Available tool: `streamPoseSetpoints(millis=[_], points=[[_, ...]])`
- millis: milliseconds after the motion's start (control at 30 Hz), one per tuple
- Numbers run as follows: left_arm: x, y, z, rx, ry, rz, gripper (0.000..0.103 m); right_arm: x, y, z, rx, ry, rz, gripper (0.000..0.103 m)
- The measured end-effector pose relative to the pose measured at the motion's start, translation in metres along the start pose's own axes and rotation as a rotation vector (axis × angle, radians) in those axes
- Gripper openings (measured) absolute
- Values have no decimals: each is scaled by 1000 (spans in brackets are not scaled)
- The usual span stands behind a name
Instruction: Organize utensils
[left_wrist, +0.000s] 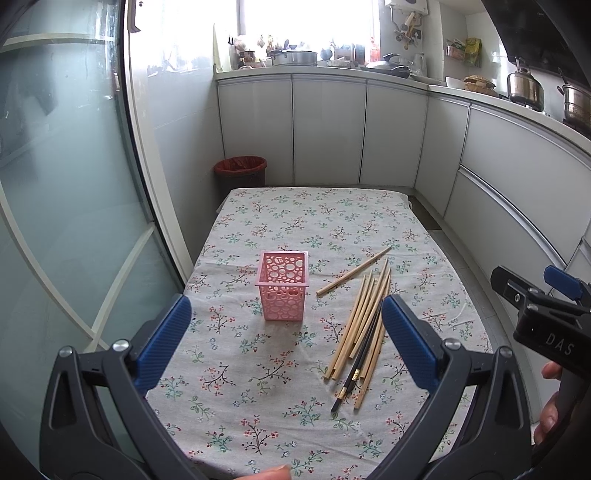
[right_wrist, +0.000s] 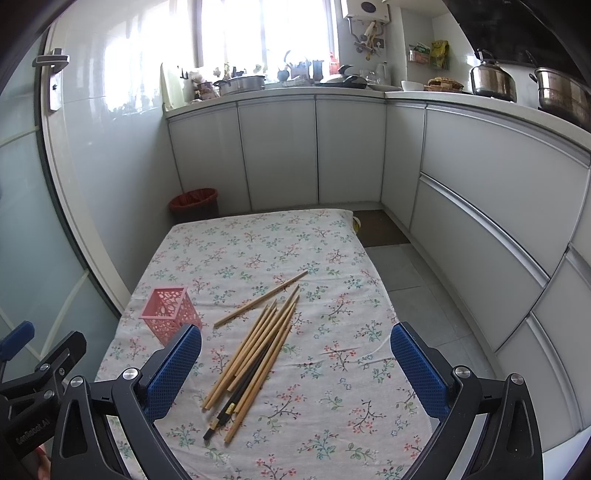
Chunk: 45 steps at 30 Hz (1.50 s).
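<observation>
Though bunched: nine chopsticks (right_wrist: 255, 350), one holder (right_wrist: 168, 312).

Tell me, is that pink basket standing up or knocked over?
Standing upright: the pink basket rests on its base with its open mouth facing up, beside the chopsticks.

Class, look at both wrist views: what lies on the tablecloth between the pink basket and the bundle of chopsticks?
Only bare floral tablecloth separates the pink basket from the chopstick bundle; one lone chopstick lies farther back. The left wrist view shows this best.
</observation>
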<state>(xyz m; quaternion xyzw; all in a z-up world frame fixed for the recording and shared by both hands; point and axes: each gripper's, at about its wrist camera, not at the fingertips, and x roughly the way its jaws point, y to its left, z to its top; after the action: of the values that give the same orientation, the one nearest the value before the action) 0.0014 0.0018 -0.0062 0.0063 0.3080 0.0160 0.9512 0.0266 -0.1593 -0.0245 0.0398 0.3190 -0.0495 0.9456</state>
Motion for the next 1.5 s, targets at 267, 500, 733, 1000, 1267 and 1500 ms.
streamPoseSetpoints(millis=[267,500,733,1000,1267,1500], points=[[3,0,0,4,-1,19,102,1,-1,-1,-1,2,0,103],[10,1,1,-3,-17,-15,102,0,1,1,-33,2,-10,103],[44,-13,18,38,114,-130,102,26,-10,15,-28,114,26,103],[117,-45,36,76,355,-338,101,97,-40,33,60,287,0,103],[208,-94,52,176,547,-348,79,165,-95,9,118,425,-47,103],[299,-136,52,241,618,-336,44,212,-123,2,145,506,-75,103]])
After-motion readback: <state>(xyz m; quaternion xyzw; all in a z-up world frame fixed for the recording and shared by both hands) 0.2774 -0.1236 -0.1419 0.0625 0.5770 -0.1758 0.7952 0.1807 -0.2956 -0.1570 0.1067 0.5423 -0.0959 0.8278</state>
